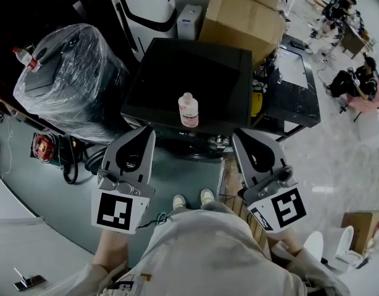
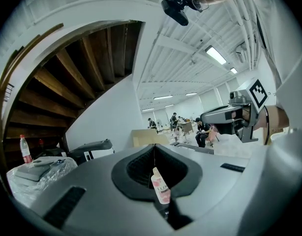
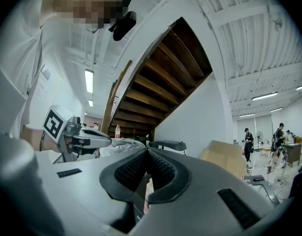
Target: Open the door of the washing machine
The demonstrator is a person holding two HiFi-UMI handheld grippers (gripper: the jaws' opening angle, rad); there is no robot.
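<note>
The black washing machine (image 1: 195, 73) stands just ahead of me, seen from above. A small pink and white bottle (image 1: 188, 111) stands on its lid near the front edge. Under that edge only a dark curved rim of the door (image 1: 188, 148) shows. My left gripper (image 1: 147, 130) is held level before the machine's left front corner, jaws shut and empty. My right gripper (image 1: 237, 134) is before the right front corner, also shut and empty. In the left gripper view, the bottle (image 2: 161, 187) shows behind the closed left gripper (image 2: 154, 146). The right gripper (image 3: 147, 150) has its jaws together too.
A plastic-wrapped bundle (image 1: 72, 73) sits left of the machine, with a red tool (image 1: 42, 147) and cables on the floor below it. A cardboard box (image 1: 242, 17) and a white and black appliance (image 1: 149, 8) stand behind. People (image 1: 356, 79) sit at far right. My shoes (image 1: 192, 199) are close to the machine.
</note>
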